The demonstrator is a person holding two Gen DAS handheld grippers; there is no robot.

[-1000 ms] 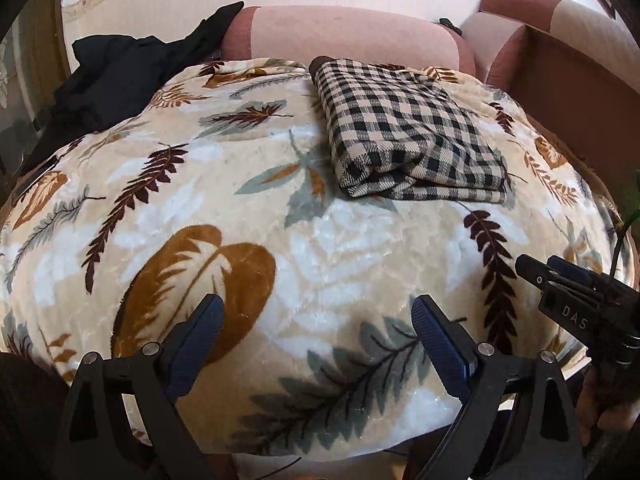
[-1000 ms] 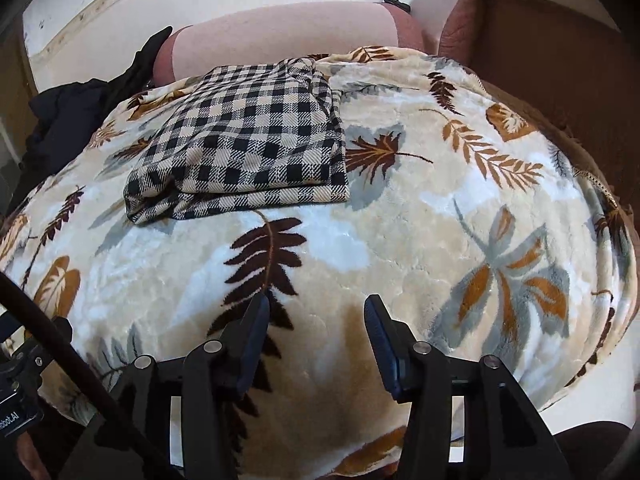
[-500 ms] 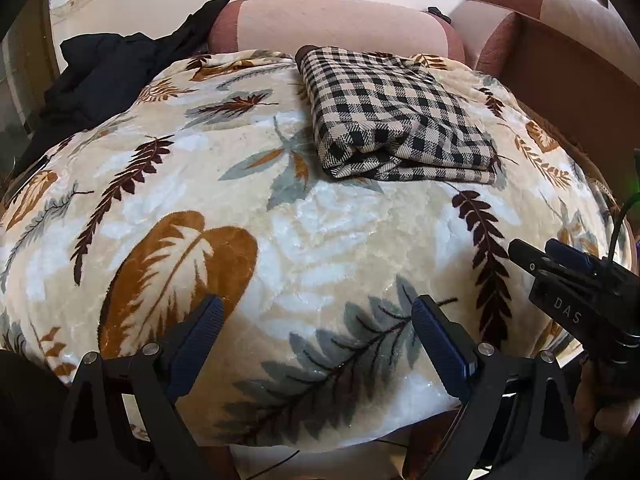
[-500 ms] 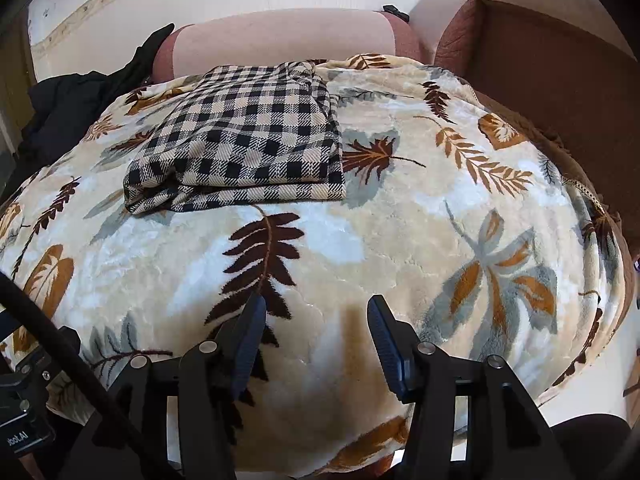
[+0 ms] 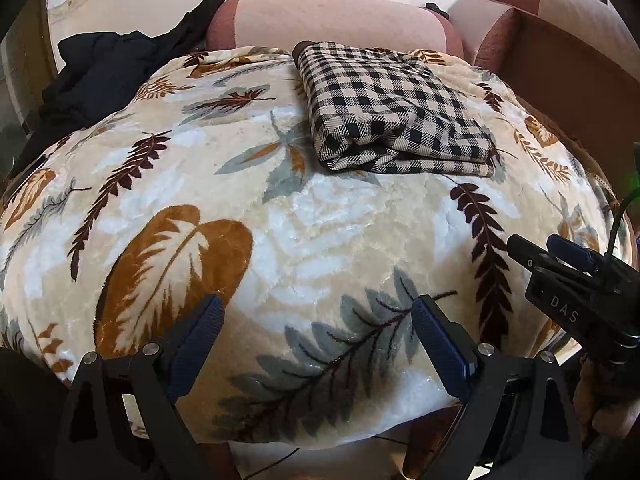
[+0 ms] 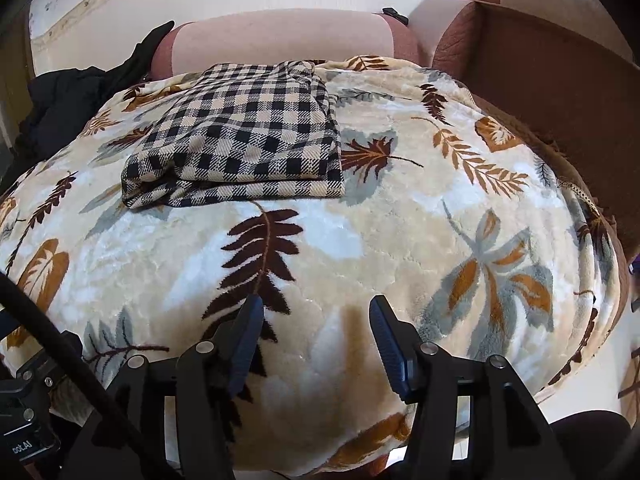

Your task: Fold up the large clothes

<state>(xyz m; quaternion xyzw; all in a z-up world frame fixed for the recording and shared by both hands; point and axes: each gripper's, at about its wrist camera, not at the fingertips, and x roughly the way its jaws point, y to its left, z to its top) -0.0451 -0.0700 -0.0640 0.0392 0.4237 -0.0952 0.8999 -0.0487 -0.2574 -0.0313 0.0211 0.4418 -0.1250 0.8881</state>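
Observation:
A black-and-cream checked garment [image 5: 392, 112] [image 6: 248, 136] lies folded into a flat rectangle on the leaf-patterned blanket [image 5: 320, 220] [image 6: 360, 240], toward its far side. My left gripper [image 5: 316, 320] hovers over the blanket's near edge, jaws wide apart and empty. My right gripper [image 6: 316, 320] also hangs over the near edge; its jaws are opening, with nothing between them. Both grippers are well short of the folded garment. The right gripper's body [image 5: 576, 280] shows at the right edge of the left wrist view.
A dark heap of clothing [image 5: 104, 68] [image 6: 68, 100] lies at the blanket's far left. A pink-and-brown sofa back [image 5: 332, 20] [image 6: 280, 36] and armrest [image 6: 540, 60] border the far and right sides. A black cable [image 6: 60, 344] crosses the lower left of the right wrist view.
The right gripper's jaws have spread a little wider. Both views have shifted slightly, with the folded garment sitting marginally higher in the frame; the garment itself has not moved.

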